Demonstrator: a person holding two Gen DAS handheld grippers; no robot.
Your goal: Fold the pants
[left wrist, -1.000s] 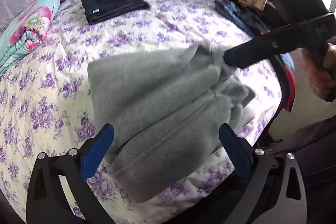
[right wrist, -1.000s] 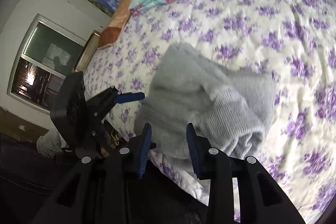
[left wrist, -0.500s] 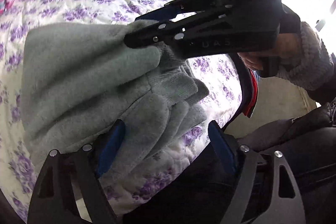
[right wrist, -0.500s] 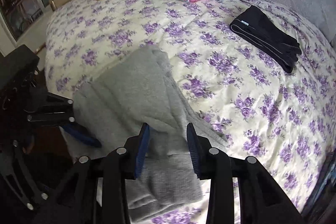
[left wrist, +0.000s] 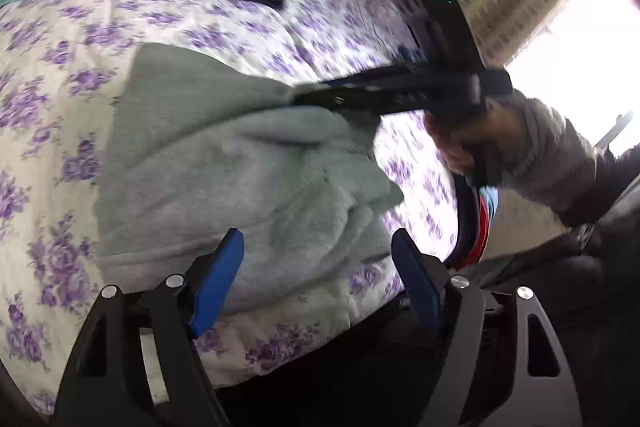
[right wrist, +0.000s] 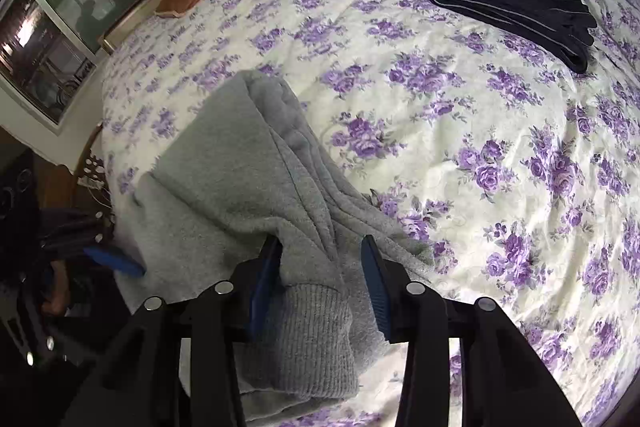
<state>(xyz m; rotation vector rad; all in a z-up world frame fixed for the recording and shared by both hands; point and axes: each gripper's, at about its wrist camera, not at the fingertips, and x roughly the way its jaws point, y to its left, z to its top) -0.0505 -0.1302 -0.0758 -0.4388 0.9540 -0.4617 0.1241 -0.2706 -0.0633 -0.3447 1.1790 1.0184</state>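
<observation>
Since a second ago, the right gripper [right wrist: 322, 259] has been loosening around the gray pants' [right wrist: 248, 187] cuff; the left gripper [left wrist: 318, 261], narrowed but released, straddles their near edge.

Grey pants [right wrist: 240, 179] bunched on bedspread [right wrist: 460, 115]

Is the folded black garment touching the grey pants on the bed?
Apart. The right wrist view shows the black garment lying far up the floral bedspread, with a wide stretch of bare cover between it and the grey pants.
</observation>
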